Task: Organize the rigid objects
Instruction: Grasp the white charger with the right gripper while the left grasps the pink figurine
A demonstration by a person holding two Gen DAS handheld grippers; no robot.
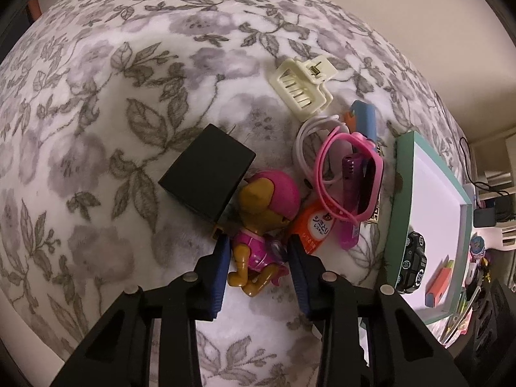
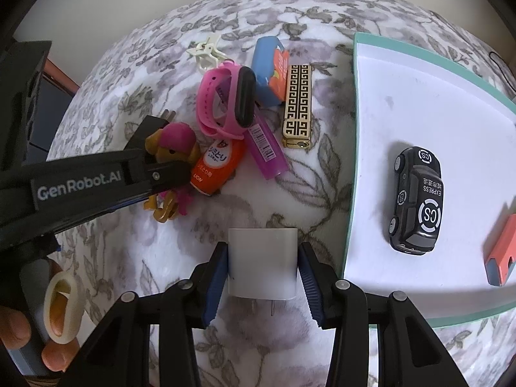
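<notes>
the left gripper (image 1: pixel 258 258) points steeply down over a soft white blanket printed with grey flowers and leaves (image 1: pixel 96 129), its jaws set around a small plastic toy puppy with a tan body and a pink cap and suit (image 1: pixel 258 225). the toy lies on its side with its long axis running away from the gripper, head at the far end against a black cube-shaped wall charger (image 1: pixel 206 183). the blue pads sit close on either side of the toy's body, but firm contact is not clear.

the right gripper (image 2: pixel 262 267) is closed on a white square plug adapter (image 2: pixel 261 264), pads pressed to its two flat sides, its metal prongs pointing back toward the camera.

beyond the adapter lies a cluster: an orange tube with japanese print (image 2: pixel 219 167), a purple lighter with a barcode (image 2: pixel 266 151), a pink wristband with a black face (image 2: pixel 229 103), a gold and black patterned lighter (image 2: pixel 298 106) lying lengthwise away from the camera, and a cream hair claw clip (image 1: pixel 303 87).

to the right, a shallow white tray with a teal rim (image 2: pixel 351 161) holds a black toy car marked "express" (image 2: pixel 416 200), and a coral and blue block (image 2: pixel 503 251).
</notes>
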